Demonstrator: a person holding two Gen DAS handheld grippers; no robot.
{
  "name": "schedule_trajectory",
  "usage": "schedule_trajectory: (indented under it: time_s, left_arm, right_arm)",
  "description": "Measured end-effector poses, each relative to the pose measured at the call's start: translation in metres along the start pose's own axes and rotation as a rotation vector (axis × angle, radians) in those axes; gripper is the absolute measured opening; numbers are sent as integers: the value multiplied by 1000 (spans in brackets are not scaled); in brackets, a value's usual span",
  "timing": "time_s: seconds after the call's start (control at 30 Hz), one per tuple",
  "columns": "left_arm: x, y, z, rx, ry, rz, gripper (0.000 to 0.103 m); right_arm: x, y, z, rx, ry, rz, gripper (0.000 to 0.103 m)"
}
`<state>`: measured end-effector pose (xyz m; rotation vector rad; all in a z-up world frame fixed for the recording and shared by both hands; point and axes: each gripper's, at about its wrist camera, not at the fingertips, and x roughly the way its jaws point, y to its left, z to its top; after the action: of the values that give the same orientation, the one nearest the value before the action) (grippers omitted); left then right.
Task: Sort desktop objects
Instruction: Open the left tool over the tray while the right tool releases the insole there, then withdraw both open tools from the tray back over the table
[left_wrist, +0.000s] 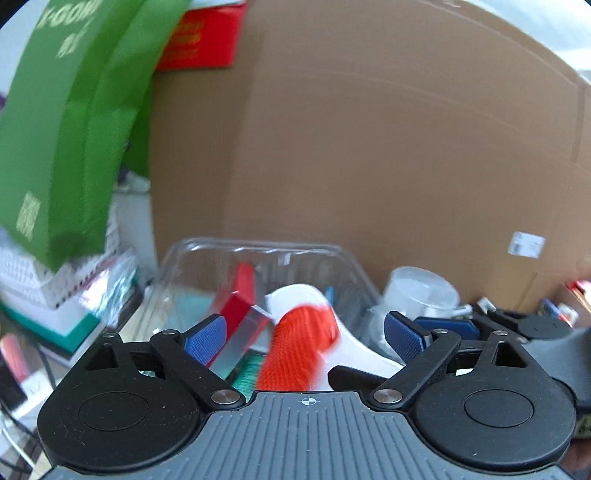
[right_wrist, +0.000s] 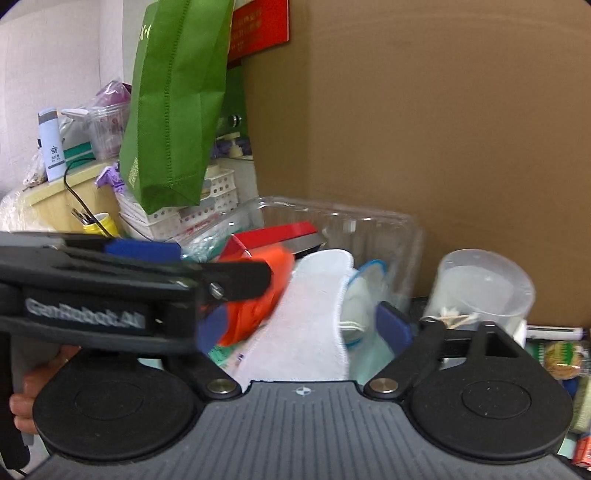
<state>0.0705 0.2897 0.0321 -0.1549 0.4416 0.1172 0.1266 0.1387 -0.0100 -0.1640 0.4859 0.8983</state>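
Note:
A clear plastic bin (left_wrist: 207, 254) stands against a big cardboard box and holds a red box (left_wrist: 240, 295) and other items. My left gripper (left_wrist: 303, 332) is open over the bin, with an orange and white cloth (left_wrist: 299, 347) lying loose between its blue pads. In the right wrist view my right gripper (right_wrist: 306, 325) is open too, over the same white cloth (right_wrist: 310, 317) and its orange part (right_wrist: 273, 280) in the bin (right_wrist: 388, 229). The left gripper crosses this view at the left, its blue pad (right_wrist: 144, 249) above the orange part.
A large cardboard box (right_wrist: 424, 129) forms the back wall. A green fabric bag (right_wrist: 177, 103) hangs at the left over white baskets (right_wrist: 218, 188). A clear plastic cup (right_wrist: 484, 288) with cotton swabs stands right of the bin. Snack packets (right_wrist: 561, 358) lie at far right.

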Motion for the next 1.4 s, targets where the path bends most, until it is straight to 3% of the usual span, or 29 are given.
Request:
schedule_trajectory:
  time_s: [0.17, 0.6, 0.9, 1.13, 1.4]
  left_arm:
    - [-3, -18, -4, 37, 5, -44, 103]
    - [-9, -54, -5, 24, 44, -68, 103]
    - [-18, -99, -14, 14, 35, -123, 103]
    - [-16, -161, -35, 39, 22, -233, 103]
    - [4, -208, -77, -24, 103, -335, 103]
  right_arm:
    - [-10, -3, -7, 9, -6, 0, 102]
    - [-34, -18, -14, 60, -7, -24, 103]
    - [-77, -45, -27, 95, -36, -29, 103]
    - [-126, -76, -56, 86, -61, -109, 103]
    - [-167, -124, -107, 122, -24, -246, 103]
